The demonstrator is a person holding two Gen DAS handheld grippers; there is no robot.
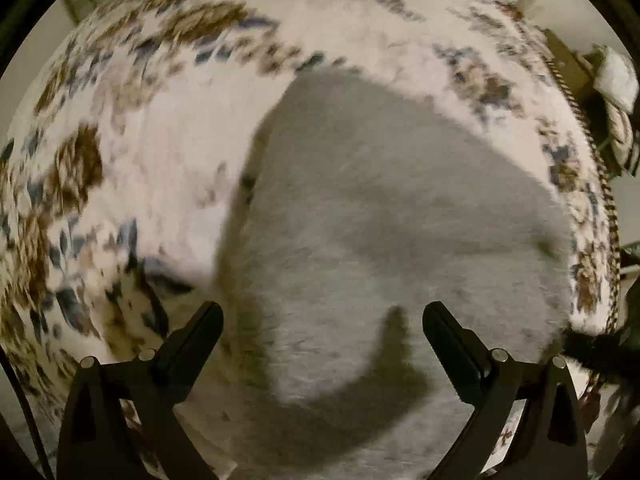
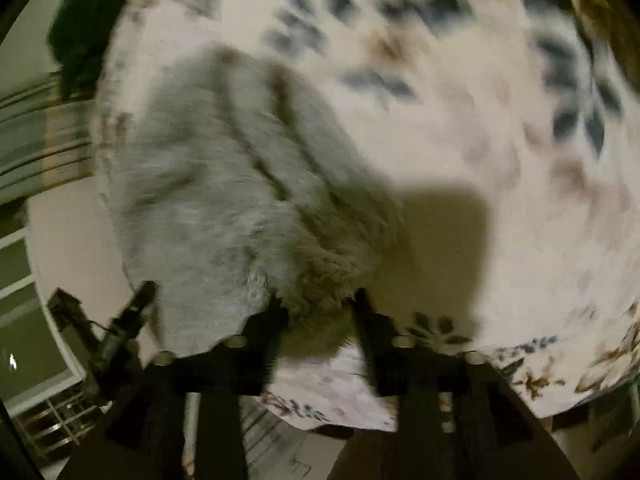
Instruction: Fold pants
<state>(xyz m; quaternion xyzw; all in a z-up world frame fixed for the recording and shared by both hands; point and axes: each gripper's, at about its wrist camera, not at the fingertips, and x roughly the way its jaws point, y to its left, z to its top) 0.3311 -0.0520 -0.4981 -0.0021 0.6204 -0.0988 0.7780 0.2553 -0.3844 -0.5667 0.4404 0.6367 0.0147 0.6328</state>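
While both views are motion-blurred, the biggest thing is the white blanket (image 1: 168, 184) with brown and blue leaf print, covering the whole work surface. On it lie the grey fuzzy pants (image 1: 380, 208), bunched into ridges in the right wrist view. Left gripper (image 1: 322, 320) hangs spread wide above the pants, nothing between its 2 fingers. Right gripper (image 2: 316, 304) is partly closed with a fold of pants between its fingers; whether it pinches, I cannot tell. No readable text.
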